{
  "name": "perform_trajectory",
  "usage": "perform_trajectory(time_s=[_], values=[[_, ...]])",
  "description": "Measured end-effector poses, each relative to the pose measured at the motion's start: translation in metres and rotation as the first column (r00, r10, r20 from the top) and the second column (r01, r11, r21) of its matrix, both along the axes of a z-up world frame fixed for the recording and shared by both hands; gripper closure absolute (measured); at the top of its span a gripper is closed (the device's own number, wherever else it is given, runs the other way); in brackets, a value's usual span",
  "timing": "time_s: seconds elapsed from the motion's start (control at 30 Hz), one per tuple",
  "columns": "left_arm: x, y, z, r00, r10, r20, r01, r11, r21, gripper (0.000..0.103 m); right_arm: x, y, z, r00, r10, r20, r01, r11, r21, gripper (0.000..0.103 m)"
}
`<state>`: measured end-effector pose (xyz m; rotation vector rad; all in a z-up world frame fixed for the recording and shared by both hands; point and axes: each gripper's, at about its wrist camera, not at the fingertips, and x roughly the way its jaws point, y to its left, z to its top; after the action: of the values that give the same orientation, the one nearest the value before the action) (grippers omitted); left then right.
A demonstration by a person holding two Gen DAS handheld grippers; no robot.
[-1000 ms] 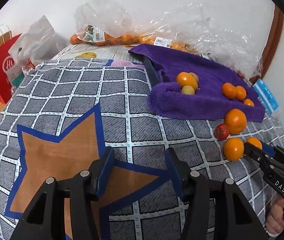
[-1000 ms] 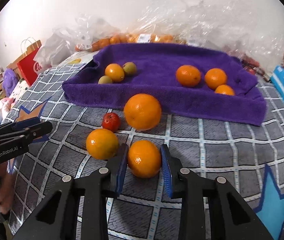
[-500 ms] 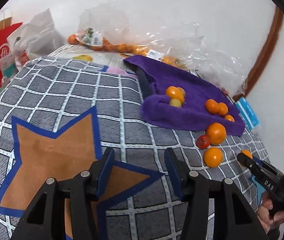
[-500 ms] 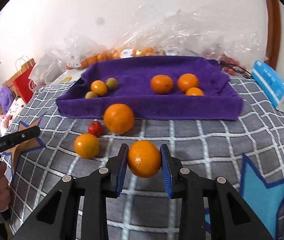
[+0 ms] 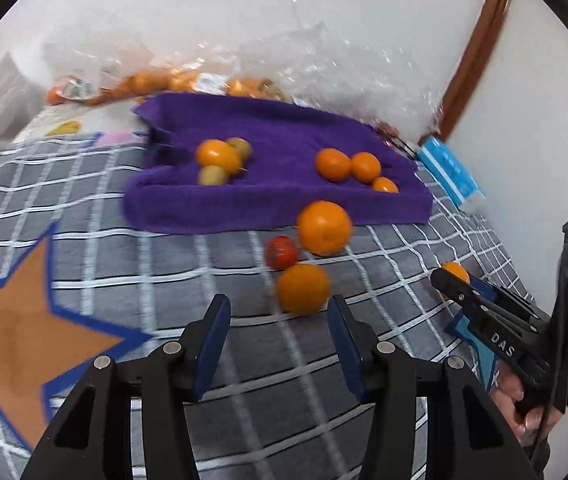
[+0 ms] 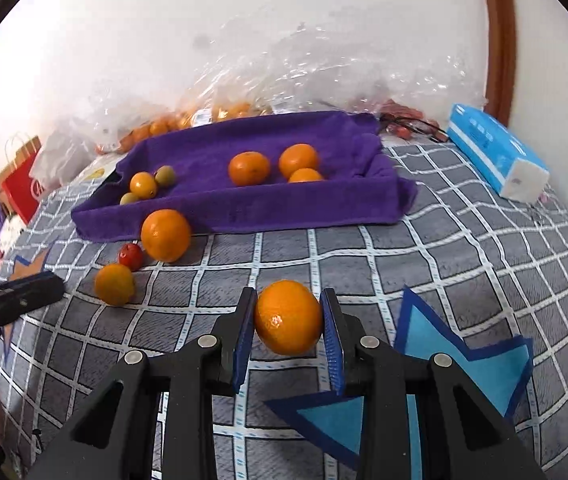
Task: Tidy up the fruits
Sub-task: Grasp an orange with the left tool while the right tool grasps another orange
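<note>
Because my right tongs [image 6: 288, 330] pinch the orange [image 6: 288, 322] only at its round sides while my left tongs [image 5: 277, 334] hang spread and empty, it could squirt out onto the bed [image 6: 464, 248] short of the purple towel tray's [image 6: 243, 208] near edge.

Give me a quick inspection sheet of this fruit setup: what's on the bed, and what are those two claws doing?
Surface: grey checked cover with star patches.
Job's things: purple towel holding six fruits; big orange, red fruit and small orange loose in front of it.
Clutter: tissue pack, plastic bags with more fruit, red bag.
Grippers: right claw shut on held orange; left claw open and holding nothing, just short of the small orange.
Cables: nothing seen.
Surroundings: white wall, wooden trim.
</note>
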<state>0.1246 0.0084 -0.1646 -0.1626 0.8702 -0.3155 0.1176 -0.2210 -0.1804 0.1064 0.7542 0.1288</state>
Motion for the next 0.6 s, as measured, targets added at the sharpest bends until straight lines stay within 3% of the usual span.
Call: perform_trajectory(time_s=[0.23,0.3,0.37,0.6], values=[[0.012,-0.022,-0.014,1.000,-0.002,-0.013,0.002,0.999,0.036,0.056,0.000,-0.004,-0.001,1.000,0.017,-0.004,-0.017,0.999,0.047,0.071],[0.015,-0.026,-0.017,1.000,0.002,-0.021,0.000,0.998,0.071,0.066,0.000,-0.004,-0.001,1.000,0.022,-0.007,-0.021,0.998,0.055,0.071],[0.015,-0.028,-0.017,1.000,-0.003,-0.016,0.004,0.997,0.080,0.069,0.001,-0.004,-0.002,1.000,0.024,-0.014,-0.023,0.998,0.066,0.071],[0.005,-0.004,-0.014,0.999,0.047,-0.017,-0.047,0.999,0.015,0.070,0.004,-0.002,-0.004,0.999,0.042,-0.021,-0.041,0.997,0.069,0.071]])
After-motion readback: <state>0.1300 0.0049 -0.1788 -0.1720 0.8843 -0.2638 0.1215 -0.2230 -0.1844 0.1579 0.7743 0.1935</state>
